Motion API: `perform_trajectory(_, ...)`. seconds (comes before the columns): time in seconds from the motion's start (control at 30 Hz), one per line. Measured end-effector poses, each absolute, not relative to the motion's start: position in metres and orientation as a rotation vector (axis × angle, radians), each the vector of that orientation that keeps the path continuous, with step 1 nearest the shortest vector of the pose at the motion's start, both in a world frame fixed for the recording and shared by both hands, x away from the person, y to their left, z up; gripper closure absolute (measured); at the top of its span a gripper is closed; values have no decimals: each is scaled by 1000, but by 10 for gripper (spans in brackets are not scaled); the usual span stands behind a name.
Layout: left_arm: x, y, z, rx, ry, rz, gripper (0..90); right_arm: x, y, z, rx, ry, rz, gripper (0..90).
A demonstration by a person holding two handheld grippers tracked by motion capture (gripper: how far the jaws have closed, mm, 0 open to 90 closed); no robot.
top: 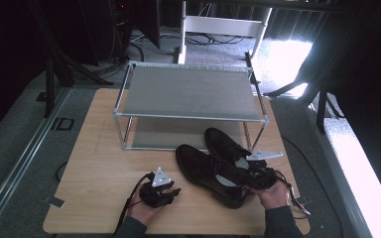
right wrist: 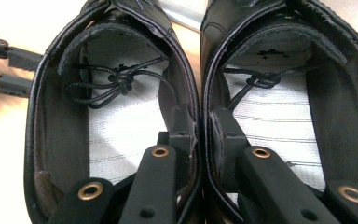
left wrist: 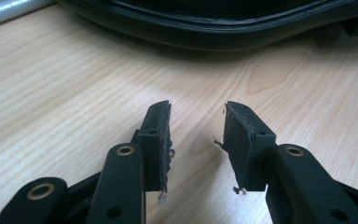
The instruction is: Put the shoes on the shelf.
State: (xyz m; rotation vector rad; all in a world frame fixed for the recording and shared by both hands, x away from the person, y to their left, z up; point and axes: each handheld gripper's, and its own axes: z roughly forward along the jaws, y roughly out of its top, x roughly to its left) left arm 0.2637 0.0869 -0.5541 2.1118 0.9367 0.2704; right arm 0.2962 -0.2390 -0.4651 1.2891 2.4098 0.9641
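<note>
Pinching two black shoes [right wrist: 200, 93] together, right tongs [right wrist: 200, 135].

In the high view the room is dim, and daylight from beyond the far right corner of the table [top: 99, 163] burns the floor there to white glare. The black shoes [top: 213, 171] on the table lose detail in their own darkness. The left gripper view is evenly lit and soft up close; the right gripper view washes the table pale.
</note>
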Motion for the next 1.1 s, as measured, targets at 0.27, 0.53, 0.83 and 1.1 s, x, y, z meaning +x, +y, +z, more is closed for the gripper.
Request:
perform_trajectory(0.27,266,84,-546,2073,936,271,614,313,-231,-460,1313,2378,959,805)
perform_trajectory(0.53,278,72,-533,2042,918,284,613,330,-216,-456,1314,2365,949,805)
perform_trajectory(0.83,292,44,-522,2002,892,302,614,343,-199,-455,1350,2319,931,804)
perform_trajectory(1.1,298,34,-522,2014,895,315,617,341,-183,-455,1317,2317,918,805)
